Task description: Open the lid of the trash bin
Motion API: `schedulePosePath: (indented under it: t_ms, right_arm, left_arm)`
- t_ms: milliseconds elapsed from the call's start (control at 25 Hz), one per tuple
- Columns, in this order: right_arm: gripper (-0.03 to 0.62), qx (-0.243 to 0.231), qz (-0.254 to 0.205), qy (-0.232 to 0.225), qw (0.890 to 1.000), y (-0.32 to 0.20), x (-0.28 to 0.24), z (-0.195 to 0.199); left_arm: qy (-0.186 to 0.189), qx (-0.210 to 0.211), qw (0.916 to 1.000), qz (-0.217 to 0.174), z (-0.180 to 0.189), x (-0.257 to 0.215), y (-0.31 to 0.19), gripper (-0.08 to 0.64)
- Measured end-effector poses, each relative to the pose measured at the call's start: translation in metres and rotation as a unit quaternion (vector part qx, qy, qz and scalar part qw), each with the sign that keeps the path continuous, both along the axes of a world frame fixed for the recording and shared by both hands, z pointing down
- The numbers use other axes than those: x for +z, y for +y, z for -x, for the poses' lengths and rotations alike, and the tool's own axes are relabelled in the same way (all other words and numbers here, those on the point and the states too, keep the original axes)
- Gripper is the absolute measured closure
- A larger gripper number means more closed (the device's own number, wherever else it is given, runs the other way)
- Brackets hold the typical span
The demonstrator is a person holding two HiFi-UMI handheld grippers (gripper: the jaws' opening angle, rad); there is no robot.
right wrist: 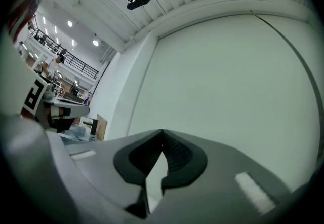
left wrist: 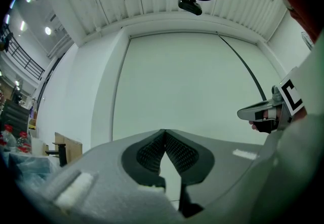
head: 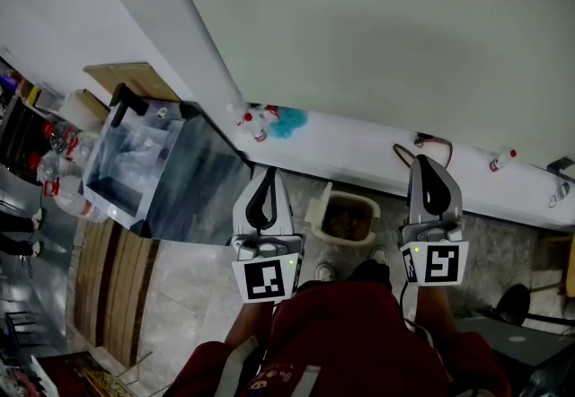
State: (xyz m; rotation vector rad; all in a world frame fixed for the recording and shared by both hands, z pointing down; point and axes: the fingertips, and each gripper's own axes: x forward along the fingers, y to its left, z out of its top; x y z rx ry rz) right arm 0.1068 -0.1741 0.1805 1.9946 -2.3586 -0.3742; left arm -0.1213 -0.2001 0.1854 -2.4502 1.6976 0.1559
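the left gripper (left wrist: 164,132) has its jaws pressed together at the tips, with nothing between them. the right gripper (right wrist: 162,132) is closed the same way and is also empty. both point at the pale wall (head: 377,36). in the head view the trash bin (head: 346,216) stands on the floor at the foot of that wall. it sits between the two grippers, touched by neither, and its top shows a brown inside. left of the bin stands a grey cart (head: 193,180). up and left of the bin lies a red-capped bottle (head: 254,123).
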Motion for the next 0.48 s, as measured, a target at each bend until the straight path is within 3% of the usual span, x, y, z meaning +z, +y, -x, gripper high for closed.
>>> schedulePosePath:
  t_ms: [480]
  right_arm:
    - [0.592,0.004,-0.002,-0.003,1.0,0.0046,0.0026,-0.0056]
  left_arm:
    - [-0.003,-0.001,1.0,0.001,-0.0017,0.0039,0.0037,0.555]
